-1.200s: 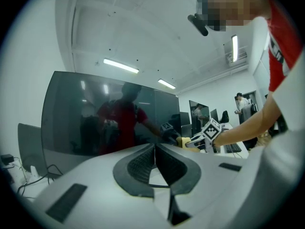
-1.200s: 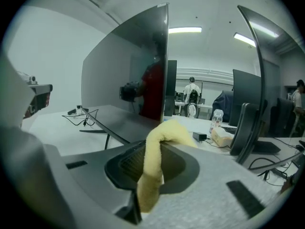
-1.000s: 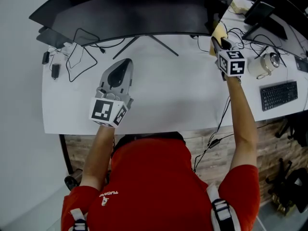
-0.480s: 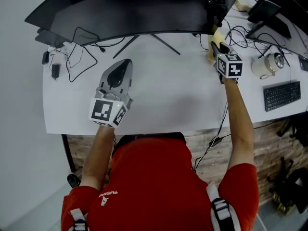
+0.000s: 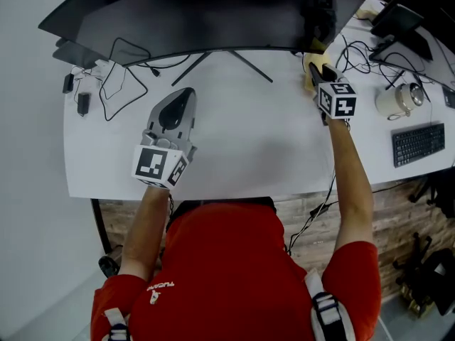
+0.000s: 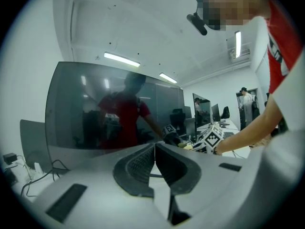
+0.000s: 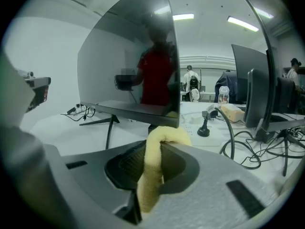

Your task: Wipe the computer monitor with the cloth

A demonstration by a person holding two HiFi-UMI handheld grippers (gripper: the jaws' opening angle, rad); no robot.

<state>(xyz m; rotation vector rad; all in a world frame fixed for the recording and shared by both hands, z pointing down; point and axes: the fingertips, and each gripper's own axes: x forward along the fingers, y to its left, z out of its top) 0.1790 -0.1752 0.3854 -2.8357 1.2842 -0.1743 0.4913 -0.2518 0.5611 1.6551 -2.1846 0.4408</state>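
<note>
A wide curved dark monitor (image 5: 192, 16) stands at the back of the white desk (image 5: 270, 148); its screen also fills the left gripper view (image 6: 114, 109) and the right gripper view (image 7: 133, 66). My right gripper (image 5: 316, 66) is shut on a yellow cloth (image 5: 311, 61), just below the monitor's right end. In its own view the cloth (image 7: 155, 171) is pinched between the jaws and folds over the tips. My left gripper (image 5: 178, 105) rests on the desk in front of the monitor stand, jaws together and empty (image 6: 154, 151).
Cables and small adapters (image 5: 106, 77) lie at the desk's left back. On the right are tangled wires (image 5: 355, 52), a white round device (image 5: 398, 99), a black keyboard (image 5: 418, 143) and a second monitor (image 7: 257, 94). The monitor's stand legs (image 5: 220, 61) spread over the desk.
My right gripper with the cloth has shifted a little left and toward the monitor's right edge. The left gripper has stayed put.
</note>
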